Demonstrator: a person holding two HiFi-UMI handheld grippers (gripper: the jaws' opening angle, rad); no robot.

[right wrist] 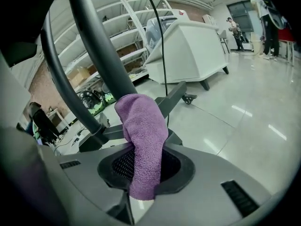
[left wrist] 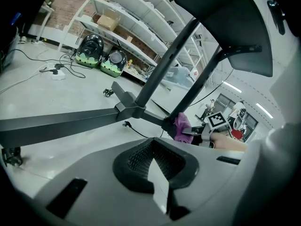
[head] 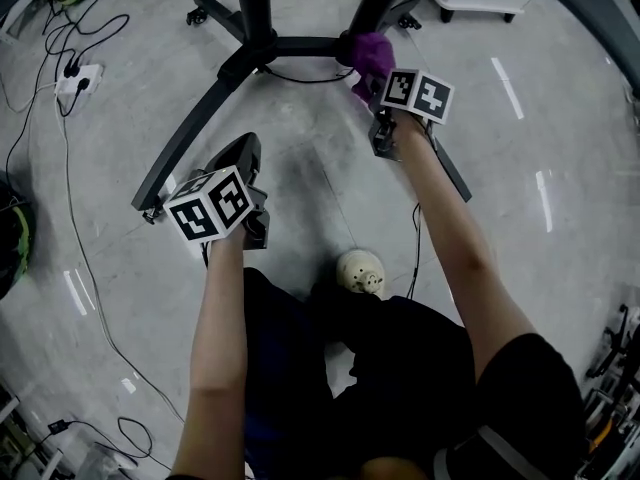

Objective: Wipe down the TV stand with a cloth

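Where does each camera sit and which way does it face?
Head view: on the person's head, facing steeply down at the floor and the TV stand base; left gripper, right gripper and both forearms show.
Left gripper view: on the left gripper, facing across the floor past its closed, empty jaws to the stand's base; the right forearm shows.
Right gripper view: on the right gripper, facing the stand's poles from low down; its jaws clamp the purple cloth.
Shared: all three show the purple cloth at the stand.
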